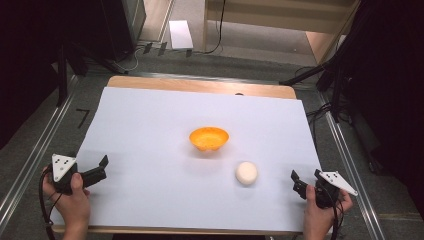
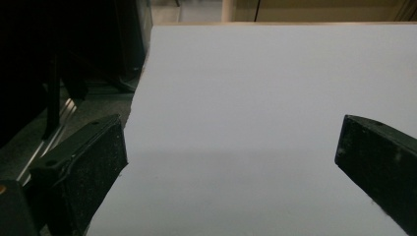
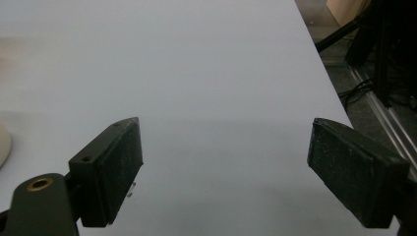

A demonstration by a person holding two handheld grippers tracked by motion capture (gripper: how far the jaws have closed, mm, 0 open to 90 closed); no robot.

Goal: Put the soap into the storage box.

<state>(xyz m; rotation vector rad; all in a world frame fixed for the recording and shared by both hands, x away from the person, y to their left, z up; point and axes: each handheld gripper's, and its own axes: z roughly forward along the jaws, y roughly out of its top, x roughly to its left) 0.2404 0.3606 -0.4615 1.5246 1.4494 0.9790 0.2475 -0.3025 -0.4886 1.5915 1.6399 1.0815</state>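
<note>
Orange bowl (image 1: 209, 138) sits mid-sheet, upright, well apart from both grippers. Cream ball (image 1: 246, 173) lies just in front and right of bowl, not touching it, nearer right gripper (image 1: 303, 181); its edge peeks in at left of right gripper view (image 3: 2, 145).

Left gripper (image 1: 98, 169) held over sheet's left edge, jaws spread wide, nothing between. Right gripper at sheet's right edge, jaws likewise wide apart, empty.

White sheet (image 1: 150, 130) covers wooden table (image 1: 200, 85). Bare paper all round bowl and ball. Metal rails (image 1: 30, 160) and cables (image 1: 320, 112) flank table.
</note>
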